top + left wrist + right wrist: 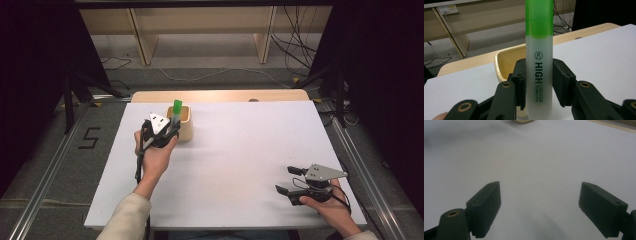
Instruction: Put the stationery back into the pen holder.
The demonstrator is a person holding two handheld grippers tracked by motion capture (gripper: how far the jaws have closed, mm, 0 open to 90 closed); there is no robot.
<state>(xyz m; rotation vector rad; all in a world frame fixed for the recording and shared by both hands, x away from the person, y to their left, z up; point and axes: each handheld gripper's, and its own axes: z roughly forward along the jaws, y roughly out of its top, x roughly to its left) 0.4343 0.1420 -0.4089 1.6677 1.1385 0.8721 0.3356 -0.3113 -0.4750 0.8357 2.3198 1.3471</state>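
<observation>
My left gripper point(167, 131) is clamped on a green highlighter point(539, 57), held upright w/ the cap end up; both pads press its frosted barrel just below the green cap, printed "HIGH LIGHTER" facing the left gripper view's camera; the pen's bottom end sits right at the near rim of the cream cup point(184, 123), apparently over its opening, though I can't tell if it's inside yet; cup stands on the white board point(240, 165) at the far-left part, near the far edge but not on it, w/ a strip of wooden tabletop point(220, 95) showing beyond; my left hand point(154, 155) wraps the gripper body from the near side; right gripper point(291, 181) is well apart at the near-right corner, jaws spread wide w/ nothing between them, held in my right hand point(332, 207) close to the board's right and near edges; whole middle of the board btwn the two grippers is bare, lots of room to sweep across.
</observation>
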